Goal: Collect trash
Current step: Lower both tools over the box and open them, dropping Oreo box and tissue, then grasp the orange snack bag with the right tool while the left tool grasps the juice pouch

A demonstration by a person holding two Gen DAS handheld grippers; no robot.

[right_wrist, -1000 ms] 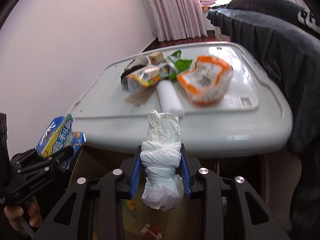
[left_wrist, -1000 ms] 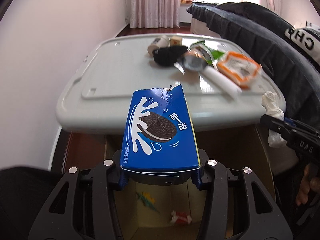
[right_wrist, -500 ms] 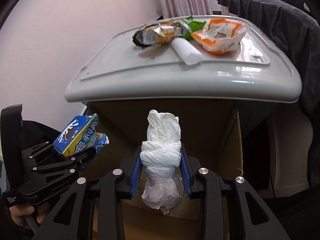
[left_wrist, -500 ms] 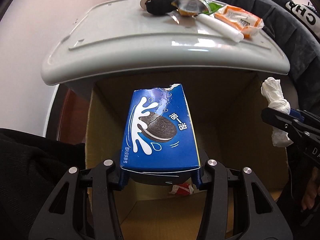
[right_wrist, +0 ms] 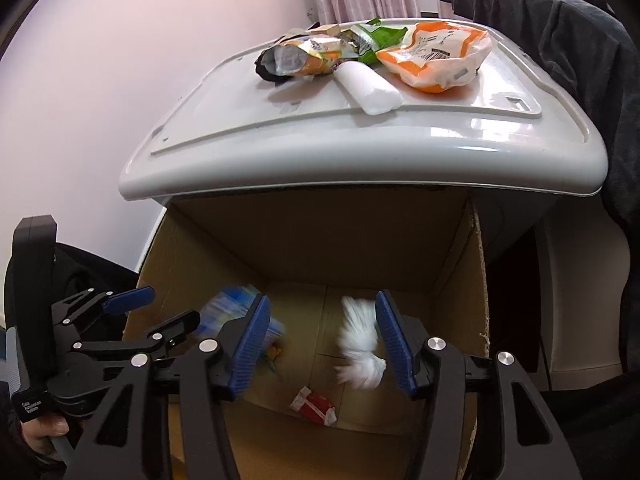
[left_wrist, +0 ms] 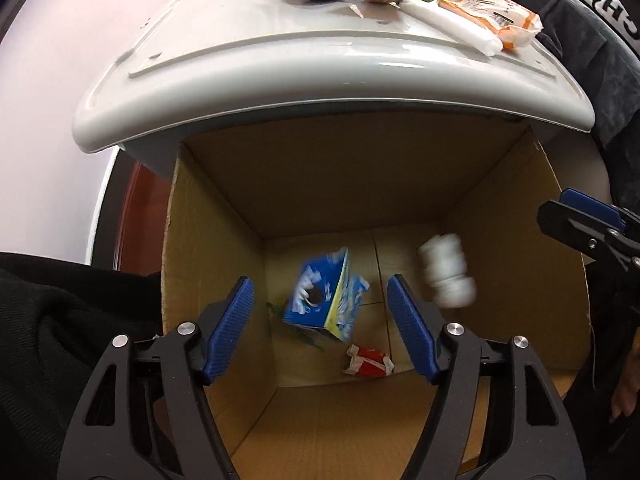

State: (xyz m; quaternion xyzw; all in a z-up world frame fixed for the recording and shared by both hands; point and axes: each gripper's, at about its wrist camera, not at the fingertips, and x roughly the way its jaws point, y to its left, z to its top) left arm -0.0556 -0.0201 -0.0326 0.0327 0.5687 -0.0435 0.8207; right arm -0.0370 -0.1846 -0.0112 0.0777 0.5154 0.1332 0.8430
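Note:
Both grippers hang over an open cardboard box (left_wrist: 516, 280) under the table's front edge. My left gripper (left_wrist: 320, 320) is open and empty; the blue cookie box (left_wrist: 320, 300) is blurred, falling inside the cardboard box. My right gripper (right_wrist: 320, 340) is open; the white tissue wad (right_wrist: 360, 344) falls blurred beside its right finger, and also shows in the left wrist view (left_wrist: 446, 276). The cookie box is a blue blur in the right wrist view (right_wrist: 228, 304).
A red-and-white wrapper (left_wrist: 368, 360) and a green scrap (left_wrist: 280, 308) lie on the box floor. The grey table (right_wrist: 360, 168) holds an orange packet (right_wrist: 436, 56), a white roll (right_wrist: 368, 88), a snack bag (right_wrist: 304, 56) and other litter. A dark coat (right_wrist: 560, 40) hangs at right.
Both grippers have opened. The cookie box and the tissue wad have left the fingers and are dropping into the cardboard box. Both grippers moved lower, over the box.

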